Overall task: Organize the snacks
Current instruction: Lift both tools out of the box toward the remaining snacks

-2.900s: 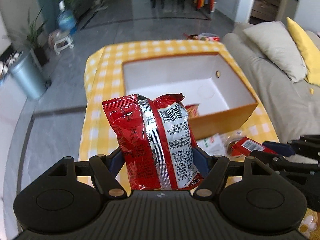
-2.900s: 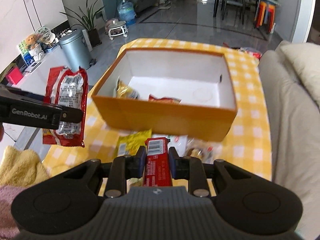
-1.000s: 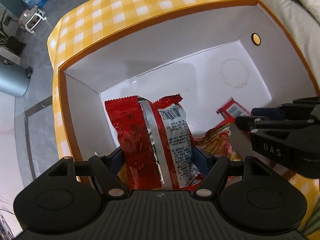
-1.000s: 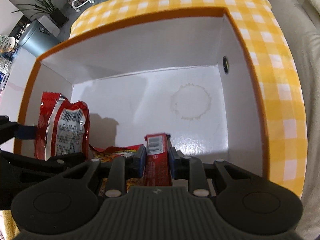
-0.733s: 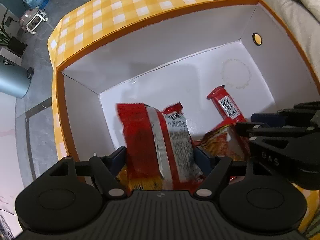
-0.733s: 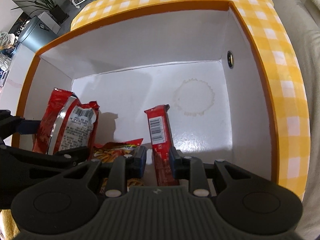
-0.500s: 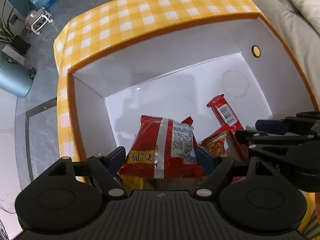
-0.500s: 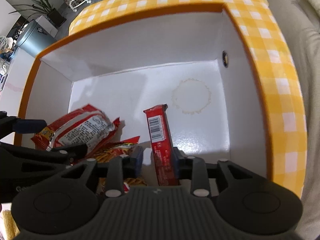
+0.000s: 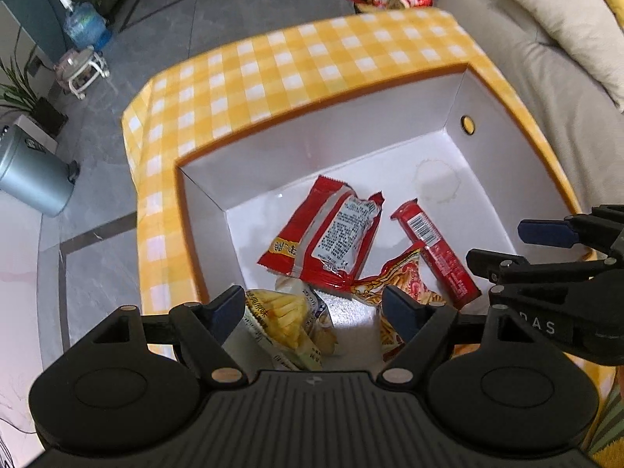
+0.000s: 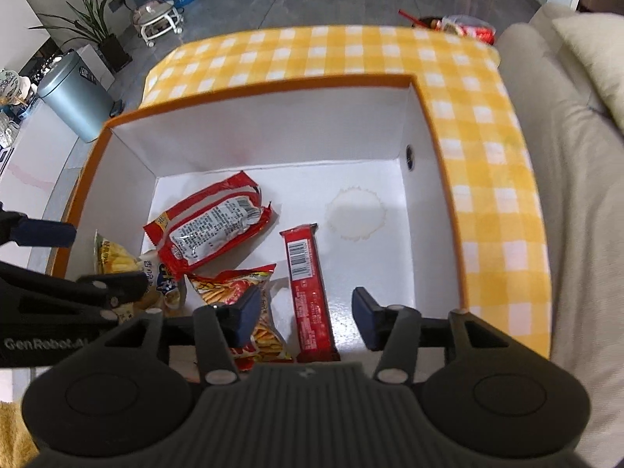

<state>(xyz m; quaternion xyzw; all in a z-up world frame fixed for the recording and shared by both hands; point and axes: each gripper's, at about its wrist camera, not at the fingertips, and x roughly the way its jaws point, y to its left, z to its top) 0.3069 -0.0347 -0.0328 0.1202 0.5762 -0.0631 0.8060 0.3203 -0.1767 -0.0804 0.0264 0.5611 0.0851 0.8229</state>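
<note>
Above the box [image 10: 249,89], the left claw [image 9: 316,306] hangs released, the right claw [image 10: 304,312] opening, empty; inside lie the red bag [image 10: 212,230] and red bar [image 10: 308,284].

Grey tile floor [image 9: 163,11]; beige sofa [image 9: 546,89]; metal bin [image 9: 31,175]; potted plant [image 10: 97,27].

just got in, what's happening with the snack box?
A person works two handheld grippers above the orange box on the checkered table. The red bag and red bar lie loose inside it, beside two fries packets. The left gripper is wide open and empty; the right gripper has its jaws opening, nothing pressed between them.
</note>
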